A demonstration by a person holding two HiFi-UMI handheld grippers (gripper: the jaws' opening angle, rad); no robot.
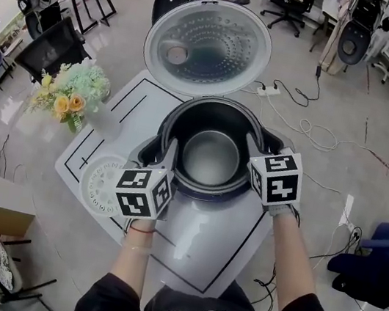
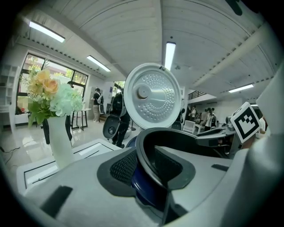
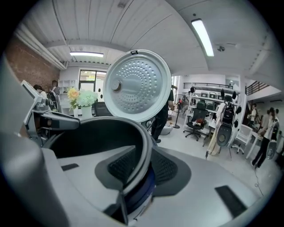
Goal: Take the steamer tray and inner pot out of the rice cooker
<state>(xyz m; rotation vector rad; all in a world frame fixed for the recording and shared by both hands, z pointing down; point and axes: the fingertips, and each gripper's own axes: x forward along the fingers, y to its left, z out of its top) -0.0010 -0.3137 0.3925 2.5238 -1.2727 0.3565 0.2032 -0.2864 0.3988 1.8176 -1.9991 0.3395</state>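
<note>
Black dimpled pads (image 2: 123, 167) on the left gripper (image 2: 144, 167) were closed on the thin rim of the inner pot (image 2: 175, 141), one pad inside the rim and one outside. The right gripper (image 3: 143, 167) held the opposite side of the same rim in the same way, its jaws narrow and pinched on the metal.

The pot sat down in the rice cooker (image 1: 206, 193) with its grey bottom bare, and the lid (image 1: 207, 47) stood open behind it. The steamer tray (image 1: 102, 185), a white perforated disc, lay on the table (image 1: 221, 238) just left of the cooker, beside the left gripper, so that half of the job looked done.

The step in hand seemed to be lifting out the pot. The next move would call for both hands to rise together and level, straight up until the pot cleared the cooker's mouth. They would then carry it across to a bare part of the table. An uneven pull could let the rim slip from one pair of pads.
</note>
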